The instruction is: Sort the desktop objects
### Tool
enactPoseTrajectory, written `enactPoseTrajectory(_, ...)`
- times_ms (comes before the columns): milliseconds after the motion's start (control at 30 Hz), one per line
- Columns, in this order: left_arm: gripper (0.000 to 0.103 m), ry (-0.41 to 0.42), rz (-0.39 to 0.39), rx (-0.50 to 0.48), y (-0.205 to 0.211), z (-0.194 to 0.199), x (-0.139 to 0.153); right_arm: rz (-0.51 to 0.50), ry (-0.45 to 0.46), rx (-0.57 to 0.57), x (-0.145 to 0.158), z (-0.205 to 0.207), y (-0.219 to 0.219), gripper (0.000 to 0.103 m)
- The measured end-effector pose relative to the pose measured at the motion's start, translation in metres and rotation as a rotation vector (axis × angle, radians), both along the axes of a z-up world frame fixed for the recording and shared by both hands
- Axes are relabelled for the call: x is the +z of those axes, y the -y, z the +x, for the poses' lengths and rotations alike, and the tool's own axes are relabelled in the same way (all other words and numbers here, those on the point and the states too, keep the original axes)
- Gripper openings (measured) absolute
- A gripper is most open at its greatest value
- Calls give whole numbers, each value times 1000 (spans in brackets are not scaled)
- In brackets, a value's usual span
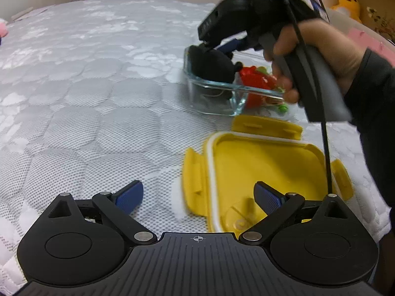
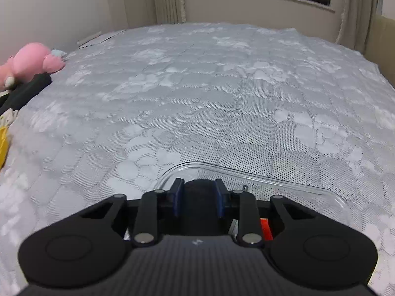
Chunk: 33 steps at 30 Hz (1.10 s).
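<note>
A clear glass container [image 1: 217, 91] sits on the grey quilted bed, holding a red and green toy [image 1: 259, 81]. My right gripper [image 2: 198, 194] is shut on a round black object [image 2: 198, 207] and holds it at the container's near end; the left wrist view shows the same black object [image 1: 212, 66] over the glass rim. The container rim [image 2: 271, 176] curves just beyond the fingers. My left gripper [image 1: 198, 197] is open and empty, low over the bed, with its right finger above a yellow lid [image 1: 259, 172] lying upside down.
The grey quilted mattress [image 2: 197, 86] stretches ahead to a wall and window. A pink plush toy [image 2: 29, 61] lies at its left edge beside a dark object [image 2: 27, 88]. A yellow plush [image 1: 348, 3] sits at the far right.
</note>
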<state>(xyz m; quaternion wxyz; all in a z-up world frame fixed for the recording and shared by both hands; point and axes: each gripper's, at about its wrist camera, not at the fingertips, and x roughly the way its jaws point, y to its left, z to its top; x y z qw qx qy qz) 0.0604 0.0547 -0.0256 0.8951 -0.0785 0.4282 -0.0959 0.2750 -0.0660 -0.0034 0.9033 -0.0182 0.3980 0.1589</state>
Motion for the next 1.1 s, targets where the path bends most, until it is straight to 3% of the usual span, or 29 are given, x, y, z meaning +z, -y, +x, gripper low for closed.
enactPoseTrajectory(233, 99, 6, -3, 9, 0, 0, 2, 73, -97, 21, 4, 1, 16, 30)
enactPoseTrajectory(367, 99, 9, -4, 4, 4, -1, 5, 97, -87, 22, 1, -2, 24, 31)
enactPoseTrajectory(467, 99, 15, 7, -5, 6, -3, 7, 52, -79, 22, 3, -1, 20, 49)
enactPoseTrajectory(600, 99, 30, 20, -10, 6, -6, 10, 129, -77, 4, 29, -11, 42, 43)
enactPoseTrajectory(733, 99, 21, -9, -3, 7, -3, 10, 55, -16, 24, 57, -30, 64, 55)
enactPoseTrajectory(800, 99, 24, -15, -21, 12, -4, 10, -10, -30, 18, 57, -35, 70, 53)
enactPoseTrajectory(967, 99, 34, 20, -73, 26, -9, 10, -96, -55, 10, 42, -34, 69, 49)
enactPoseTrajectory(1100, 99, 30, 26, -55, 21, -10, 8, -141, -93, 12, 22, -18, 55, 51)
